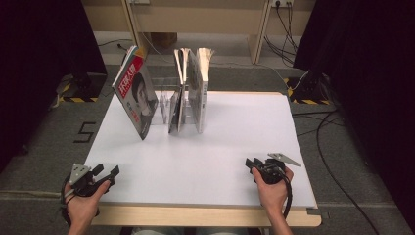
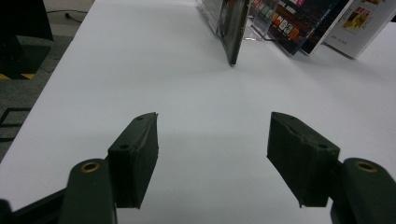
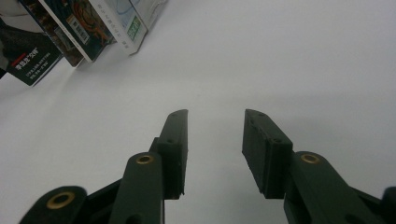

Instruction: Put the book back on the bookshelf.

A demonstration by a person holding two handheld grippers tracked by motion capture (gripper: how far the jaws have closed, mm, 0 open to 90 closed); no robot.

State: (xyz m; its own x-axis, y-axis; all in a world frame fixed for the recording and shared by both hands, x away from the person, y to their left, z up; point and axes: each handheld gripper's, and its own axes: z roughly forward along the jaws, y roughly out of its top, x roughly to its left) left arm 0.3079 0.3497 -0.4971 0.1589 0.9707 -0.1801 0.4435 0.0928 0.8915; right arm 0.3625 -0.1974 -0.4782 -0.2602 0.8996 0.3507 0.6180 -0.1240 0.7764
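Several books stand in a clear rack at the back left of the white table. A red-covered book with a portrait leans at the rack's left end; its dark edge faces the left gripper view. Two more books stand upright to its right, their back covers in the right gripper view. My left gripper rests at the near left corner, open and empty. My right gripper sits near the front right, open with nothing between its jaws.
The table's wooden front edge runs along the bottom. Cables trail on the grey floor to the right. Black curtains hang on both sides, and a wooden desk stands behind.
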